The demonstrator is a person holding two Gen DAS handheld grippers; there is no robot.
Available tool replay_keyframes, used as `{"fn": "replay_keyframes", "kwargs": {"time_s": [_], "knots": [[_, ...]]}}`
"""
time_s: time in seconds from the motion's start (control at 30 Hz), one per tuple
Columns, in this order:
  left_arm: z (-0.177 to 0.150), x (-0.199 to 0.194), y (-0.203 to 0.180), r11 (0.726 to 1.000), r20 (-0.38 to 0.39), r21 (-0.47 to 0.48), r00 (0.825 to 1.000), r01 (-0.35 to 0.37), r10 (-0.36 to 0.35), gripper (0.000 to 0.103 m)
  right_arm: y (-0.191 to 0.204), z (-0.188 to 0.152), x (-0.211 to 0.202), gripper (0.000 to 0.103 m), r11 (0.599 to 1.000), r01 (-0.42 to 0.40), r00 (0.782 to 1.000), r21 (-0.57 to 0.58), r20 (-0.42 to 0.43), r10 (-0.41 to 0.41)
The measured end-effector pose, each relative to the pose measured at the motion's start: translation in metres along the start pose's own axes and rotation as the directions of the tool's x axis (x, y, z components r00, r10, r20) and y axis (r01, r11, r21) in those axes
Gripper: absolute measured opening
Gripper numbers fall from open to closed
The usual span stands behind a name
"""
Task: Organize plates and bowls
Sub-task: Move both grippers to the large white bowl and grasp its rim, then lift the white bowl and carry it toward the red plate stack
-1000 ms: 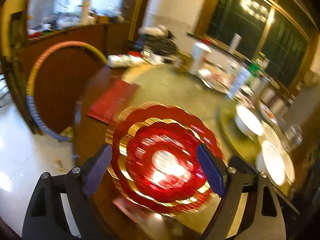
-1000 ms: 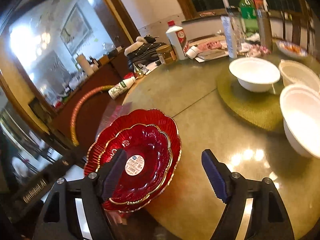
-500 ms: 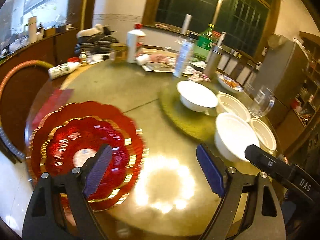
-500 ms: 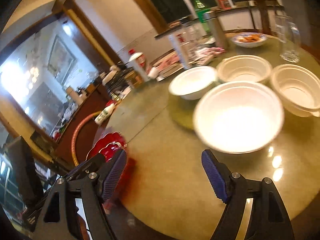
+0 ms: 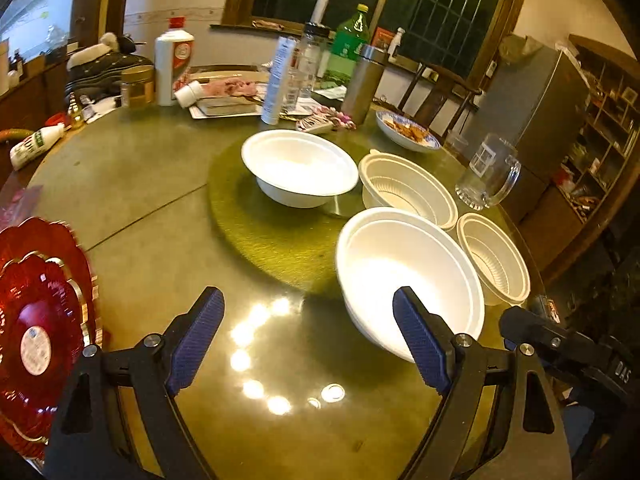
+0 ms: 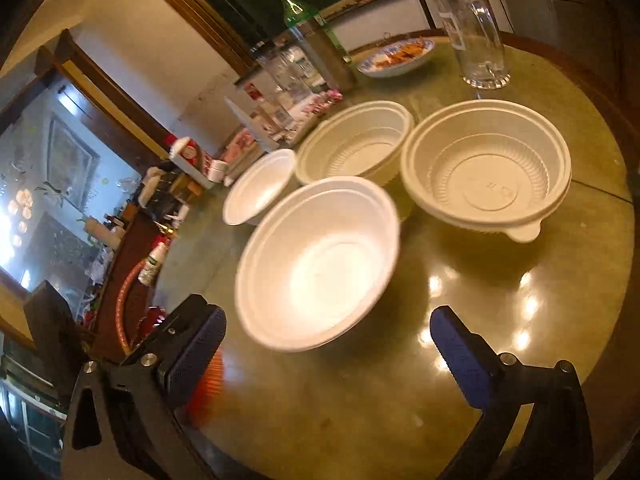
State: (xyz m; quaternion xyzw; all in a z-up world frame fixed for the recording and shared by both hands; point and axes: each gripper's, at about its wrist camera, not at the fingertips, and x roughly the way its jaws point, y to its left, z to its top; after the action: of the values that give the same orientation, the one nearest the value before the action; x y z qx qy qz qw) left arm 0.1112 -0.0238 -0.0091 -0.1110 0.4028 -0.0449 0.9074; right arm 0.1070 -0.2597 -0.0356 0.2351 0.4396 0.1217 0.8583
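Both grippers swung from red plates, jaws open, empty, nearest bowl just ahead.

The left gripper is held agape over the counter. A white bowl is seen at two o'clock, red plates at nine.

Glossy tabletop mirrors lamps; matt white foam bowl; ribbed plastic bowls; shiny red plates; ridged blue fingers.
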Motion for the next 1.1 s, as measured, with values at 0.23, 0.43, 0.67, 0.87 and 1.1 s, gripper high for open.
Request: {"fn": "replay_keyframes", "kwargs": {"time_s": [0.23, 0.43, 0.67, 0.87, 1.1], "knots": [[0.007, 0.026, -0.018, 0.998, -0.086, 0.040, 0.995, -0.049, 0.052, 0.087, -0.027, 0.017, 0.018, 0.099, 0.995, -0.011, 0.998, 0.101, -0.057, 0.016], [0.007, 0.040, -0.025, 0.996, -0.132, 0.027, 0.987, -0.084, 0.087, 0.087, -0.034, 0.022, 0.031, 0.066, 0.990, 0.037, 0.996, 0.134, -0.082, -0.027], [0.004, 0.050, -0.029, 0.993, -0.142, 0.046, 0.983, -0.112, 0.117, 0.033, -0.037, 0.023, 0.038, 0.021, 0.987, 0.073, 0.994, 0.143, -0.091, -0.060], [-0.002, 0.041, -0.034, 0.991, -0.136, 0.089, 0.985, -0.095, 0.106, 0.012, -0.013, 0.017, 0.034, 0.008, 0.994, 0.074, 0.995, 0.079, -0.070, -0.069], [-0.008, 0.008, -0.020, 0.989, -0.082, 0.090, 0.989, -0.119, 0.127, 0.012, 0.008, 0.005, 0.023, 0.009, 0.998, 0.045, 0.997, 0.031, -0.057, -0.043]]}}
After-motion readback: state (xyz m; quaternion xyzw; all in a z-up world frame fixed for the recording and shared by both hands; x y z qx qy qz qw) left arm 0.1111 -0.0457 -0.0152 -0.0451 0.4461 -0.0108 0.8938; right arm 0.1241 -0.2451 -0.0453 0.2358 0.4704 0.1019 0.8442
